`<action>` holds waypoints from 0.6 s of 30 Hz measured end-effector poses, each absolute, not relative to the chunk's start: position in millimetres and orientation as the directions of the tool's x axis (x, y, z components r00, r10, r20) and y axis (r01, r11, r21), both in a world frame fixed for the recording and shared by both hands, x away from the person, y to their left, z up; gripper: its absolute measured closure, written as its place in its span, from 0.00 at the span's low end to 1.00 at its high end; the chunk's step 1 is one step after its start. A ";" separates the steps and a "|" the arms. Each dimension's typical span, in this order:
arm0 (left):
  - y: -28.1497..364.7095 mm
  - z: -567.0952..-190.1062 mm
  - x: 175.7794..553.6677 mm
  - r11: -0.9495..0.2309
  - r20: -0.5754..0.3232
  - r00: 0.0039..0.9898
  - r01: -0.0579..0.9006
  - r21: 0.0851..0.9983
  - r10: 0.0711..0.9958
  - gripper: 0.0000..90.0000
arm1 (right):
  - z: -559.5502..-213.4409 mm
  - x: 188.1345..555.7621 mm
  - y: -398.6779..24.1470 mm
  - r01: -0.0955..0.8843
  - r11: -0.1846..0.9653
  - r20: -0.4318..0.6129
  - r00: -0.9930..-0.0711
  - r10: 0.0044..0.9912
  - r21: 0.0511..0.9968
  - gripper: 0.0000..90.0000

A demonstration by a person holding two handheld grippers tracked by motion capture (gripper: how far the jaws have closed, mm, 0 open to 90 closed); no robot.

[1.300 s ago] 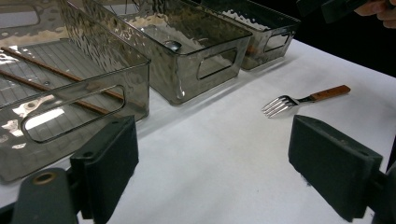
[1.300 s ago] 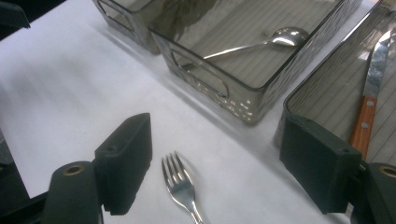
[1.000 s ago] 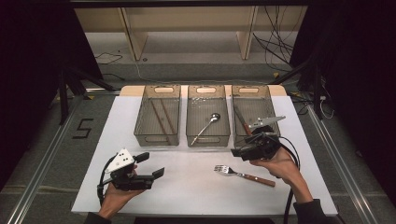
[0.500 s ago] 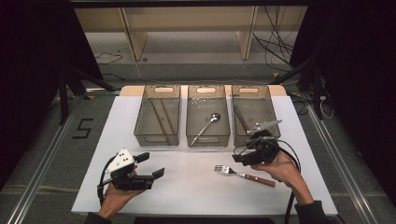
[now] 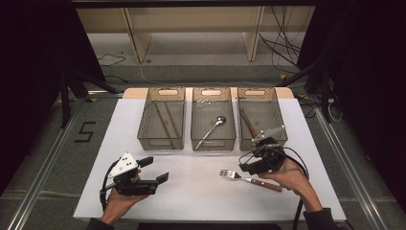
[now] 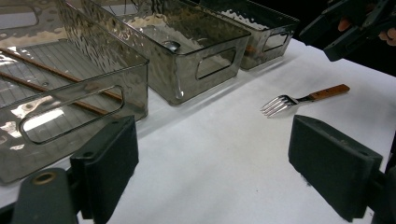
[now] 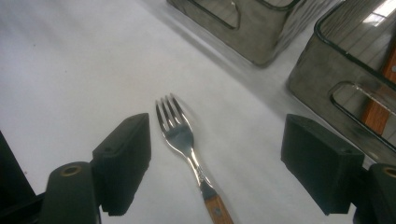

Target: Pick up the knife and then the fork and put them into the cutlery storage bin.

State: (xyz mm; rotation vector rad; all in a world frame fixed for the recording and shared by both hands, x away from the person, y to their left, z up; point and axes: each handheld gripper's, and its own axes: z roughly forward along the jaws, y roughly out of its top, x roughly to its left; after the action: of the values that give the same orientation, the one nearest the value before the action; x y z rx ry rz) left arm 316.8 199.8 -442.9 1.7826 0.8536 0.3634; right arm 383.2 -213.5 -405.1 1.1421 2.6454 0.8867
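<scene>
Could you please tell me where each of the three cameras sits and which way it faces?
High view: above the person's side, facing forward and down on the table; both forearms and hands enter from below.
Left gripper view: rides the left gripper, facing across the table at three bins; its open jaws show.
Right gripper view: rides the right gripper, looking down; its open jaws show.
Shared: all three show the fork.

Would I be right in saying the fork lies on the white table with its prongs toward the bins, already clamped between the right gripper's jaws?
Not quite: the fork lies free. The right gripper view shows the right gripper open, its jaws wide on either side. The rest holds.
</scene>
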 end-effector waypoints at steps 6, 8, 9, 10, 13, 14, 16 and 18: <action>199.8 -442.9 316.8 -0.168 -0.155 0.697 0.373 0.913 0.700 0.17 | -410.2 382.5 -214.9 0.638 0.562 0.104 -0.705 0.702 0.527 0.28; 199.7 -442.9 316.8 -0.168 -0.156 0.696 0.373 0.913 0.701 0.17 | -412.2 382.5 -215.4 0.638 0.572 0.098 -0.707 0.700 0.516 0.28; 199.9 -442.9 316.8 -0.173 -0.152 0.698 0.372 0.912 0.700 0.17 | -413.2 382.3 -215.4 0.640 0.576 0.097 -0.707 0.701 0.509 0.29; 199.7 -442.9 316.8 -0.169 -0.154 0.697 0.372 0.913 0.700 0.17 | -414.3 382.4 -215.7 0.640 0.581 0.095 -0.709 0.699 0.502 0.29; 199.9 -442.8 316.9 -0.167 -0.156 0.696 0.372 0.913 0.701 0.17 | -416.9 381.7 -215.6 0.644 0.593 0.090 -0.710 0.698 0.482 0.29; 199.9 -442.8 316.9 -0.167 -0.155 0.696 0.372 0.913 0.701 0.17 | -417.7 381.4 -215.5 0.645 0.600 0.088 -0.713 0.696 0.473 0.29; 199.9 -442.8 316.9 -0.167 -0.155 0.696 0.372 0.913 0.701 0.17 | -419.1 381.0 -215.2 0.641 0.611 0.083 -0.718 0.691 0.465 0.30; 199.9 -442.8 316.8 -0.168 -0.155 0.697 0.372 0.913 0.701 0.17 | -421.0 380.5 -214.6 0.645 0.622 0.080 -0.720 0.689 0.444 0.30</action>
State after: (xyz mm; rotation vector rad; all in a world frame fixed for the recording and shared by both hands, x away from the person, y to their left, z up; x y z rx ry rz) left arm 316.8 199.9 -442.8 1.7822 0.8524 0.3647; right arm 380.5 -214.6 -421.0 1.1299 2.7399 0.6908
